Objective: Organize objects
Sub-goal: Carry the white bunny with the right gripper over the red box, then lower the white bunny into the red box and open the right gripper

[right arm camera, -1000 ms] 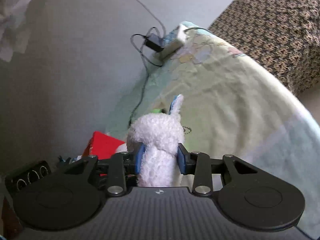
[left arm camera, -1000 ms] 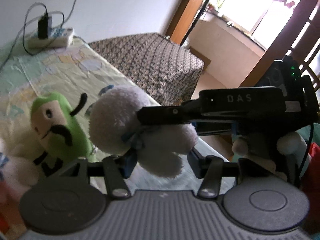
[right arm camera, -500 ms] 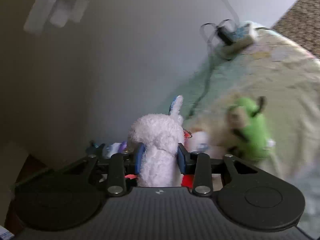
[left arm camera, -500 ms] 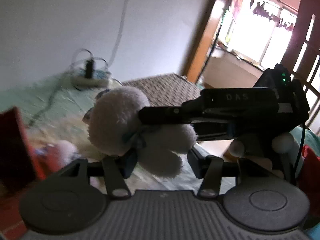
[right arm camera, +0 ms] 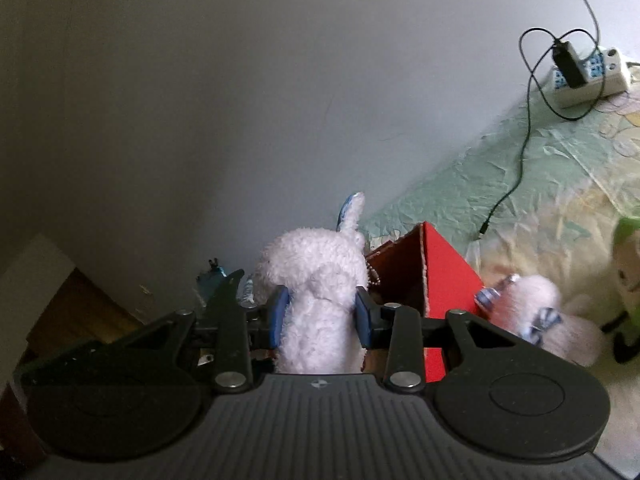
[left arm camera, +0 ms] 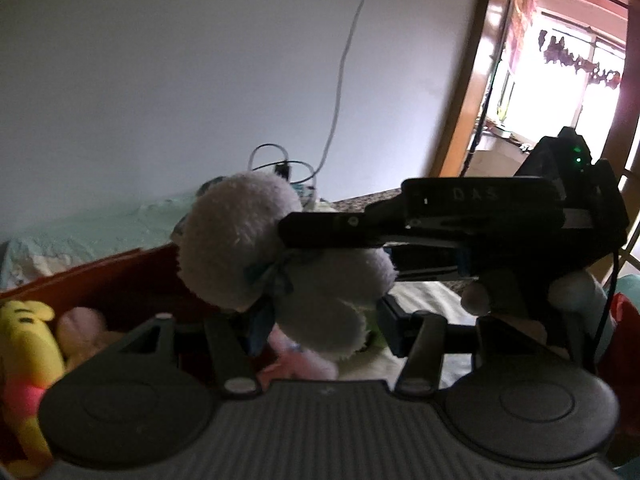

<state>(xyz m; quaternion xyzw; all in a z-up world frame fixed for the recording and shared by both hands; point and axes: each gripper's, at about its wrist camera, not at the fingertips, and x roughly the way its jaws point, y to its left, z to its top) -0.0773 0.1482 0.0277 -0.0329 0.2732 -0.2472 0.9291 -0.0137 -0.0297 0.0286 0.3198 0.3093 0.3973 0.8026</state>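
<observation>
A white plush bunny (right arm camera: 316, 280) with a blue-lined ear is pinched at its body between the blue pads of my right gripper (right arm camera: 320, 316), which is shut on it. In the left wrist view the same bunny (left arm camera: 236, 240) hangs from the black right gripper (left arm camera: 480, 216), which reaches in from the right. My left gripper (left arm camera: 322, 328) is open, its fingers spread wide on either side of the bunny's lower leg without squeezing it. An open red box (right arm camera: 440, 276) stands just behind and right of the bunny. Its red wall (left arm camera: 120, 280) shows at the left.
Inside the box lie a yellow plush (left arm camera: 20, 344) and a pink one (left arm camera: 80, 332). On the pale green bedsheet (right arm camera: 500, 184) sit another white plush (right arm camera: 540, 312) and a green plush (right arm camera: 628, 248). A power strip (right arm camera: 588, 76) with cables lies by the grey wall.
Both grippers have swung left with the bunny. The red box and its toys have come into view and the green plush has slid to the right. The grip on the bunny is unchanged.
</observation>
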